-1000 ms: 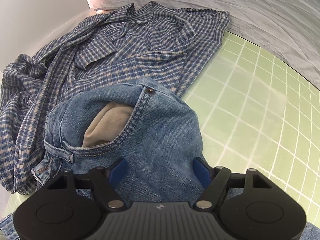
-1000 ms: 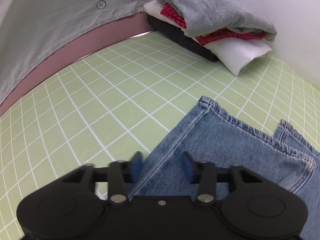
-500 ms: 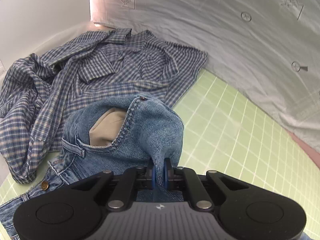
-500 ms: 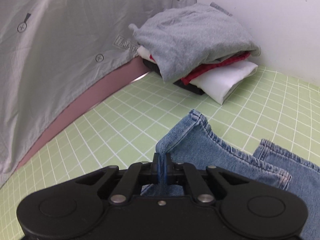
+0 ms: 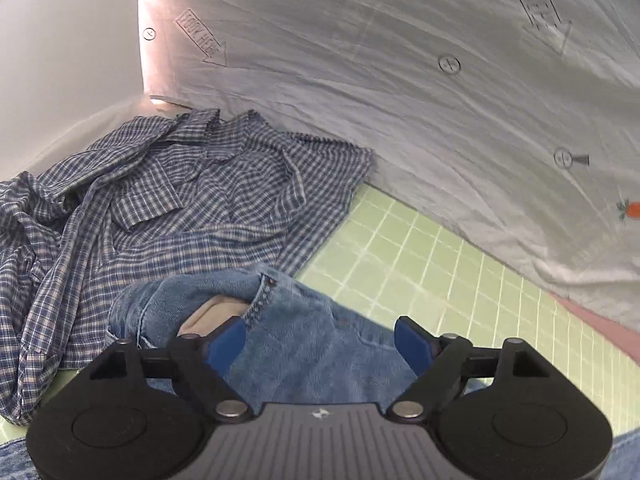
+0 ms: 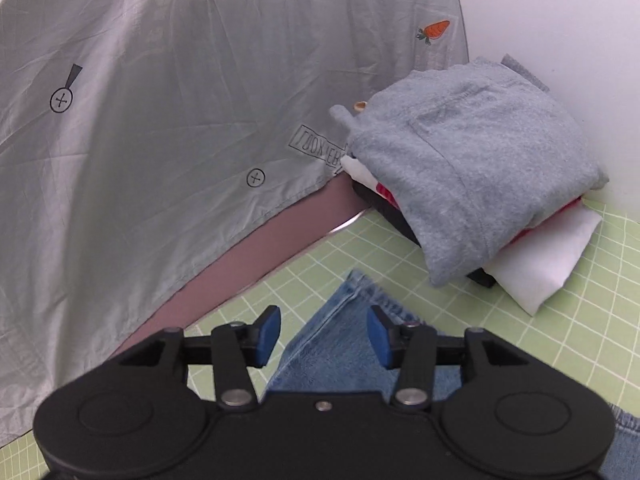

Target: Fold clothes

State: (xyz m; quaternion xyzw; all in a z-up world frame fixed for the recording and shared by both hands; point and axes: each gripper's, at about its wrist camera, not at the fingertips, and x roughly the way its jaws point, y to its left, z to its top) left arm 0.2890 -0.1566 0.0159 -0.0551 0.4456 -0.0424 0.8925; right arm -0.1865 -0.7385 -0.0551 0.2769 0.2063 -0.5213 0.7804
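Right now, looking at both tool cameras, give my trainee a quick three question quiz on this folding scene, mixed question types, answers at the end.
1. True or false: the left tool is shut on the jeans.
2. Multiple choice: what lies on top of the folded pile in the right view? A) a plaid shirt B) a grey top C) a red towel
3. Fill in: the plaid shirt lies crumpled, partly on the green ____ mat.

Key:
1. False; both the left tool and the right tool stand open over the denim.
2. B
3. Grid
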